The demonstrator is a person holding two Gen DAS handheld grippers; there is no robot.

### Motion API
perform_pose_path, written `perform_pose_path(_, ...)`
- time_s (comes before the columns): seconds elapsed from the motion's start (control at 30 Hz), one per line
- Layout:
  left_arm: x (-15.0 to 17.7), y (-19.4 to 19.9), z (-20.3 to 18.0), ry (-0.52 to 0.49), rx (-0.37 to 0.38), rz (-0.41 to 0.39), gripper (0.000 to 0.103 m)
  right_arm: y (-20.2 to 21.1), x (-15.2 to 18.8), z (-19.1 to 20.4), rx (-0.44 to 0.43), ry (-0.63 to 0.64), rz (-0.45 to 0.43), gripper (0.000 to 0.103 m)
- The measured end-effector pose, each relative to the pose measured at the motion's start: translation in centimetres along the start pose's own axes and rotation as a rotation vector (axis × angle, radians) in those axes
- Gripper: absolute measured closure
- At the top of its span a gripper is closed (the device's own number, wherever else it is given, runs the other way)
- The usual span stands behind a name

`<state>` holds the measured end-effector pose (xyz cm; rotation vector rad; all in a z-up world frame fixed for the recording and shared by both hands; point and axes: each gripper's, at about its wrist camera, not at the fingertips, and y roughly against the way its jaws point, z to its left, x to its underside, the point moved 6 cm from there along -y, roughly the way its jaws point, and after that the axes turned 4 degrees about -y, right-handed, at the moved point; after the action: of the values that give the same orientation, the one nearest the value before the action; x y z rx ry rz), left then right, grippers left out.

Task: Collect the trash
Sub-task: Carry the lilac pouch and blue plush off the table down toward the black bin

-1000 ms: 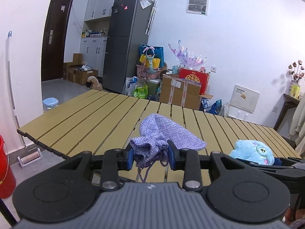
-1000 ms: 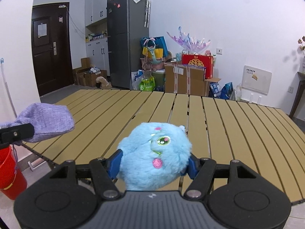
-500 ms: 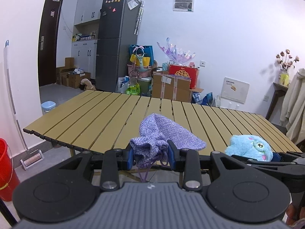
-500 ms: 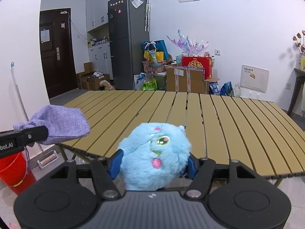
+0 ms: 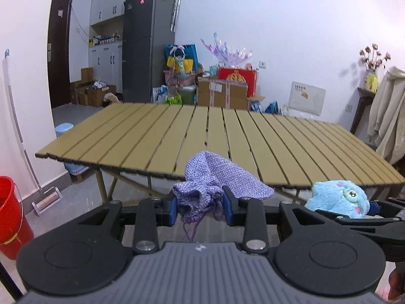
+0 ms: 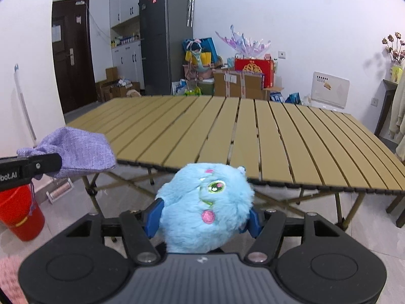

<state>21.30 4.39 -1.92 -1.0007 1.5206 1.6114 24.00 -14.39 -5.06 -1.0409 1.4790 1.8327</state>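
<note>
My left gripper is shut on the gathered neck of a purple woven drawstring pouch, whose body sticks up and to the right. In the right wrist view the same pouch shows at the left edge. My right gripper is shut on a fluffy blue plush toy with a green eye and pink cheek. That plush toy also appears at the lower right of the left wrist view. Both grippers hang in front of the near edge of the slatted table, over the floor.
A red bucket stands on the floor at the left, also seen as the bucket in the right view, with a mop against the wall. Behind the table are a grey fridge and cardboard boxes. A coat hangs at the right.
Both grippers have pulled back from above the tabletop to in front of its near edge, each still holding its object. The table looks farther away and its legs now show.
</note>
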Motion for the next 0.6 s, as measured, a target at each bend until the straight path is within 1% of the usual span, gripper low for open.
perform_pose_path(0.2, 3.1, -0.7, -0.9, -0.03, 0.014, 0.062, 0.069, -0.3, 3.9, 0.3, 0.007, 0.001, 0.071, 0.039)
perform_pose_path(0.43, 7.6, -2.3, -1.3, -0.062, 0.018, 0.16, 0.069, -1.9, 8.8, -0.3, 0.022, -0.006, 0.169, 0.039)
perform_pose_path(0.5, 8.9, -2.8, -1.4, -0.071, 0.019, 0.187, 0.069, -2.2, 10.7, -0.7, 0.027, -0.011, 0.196, 0.039)
perform_pose_path(0.6, 10.9, -3.7, -1.7, -0.08, 0.019, 0.235, 0.069, -3.0, 12.2, -0.9, 0.036, -0.02, 0.236, 0.039)
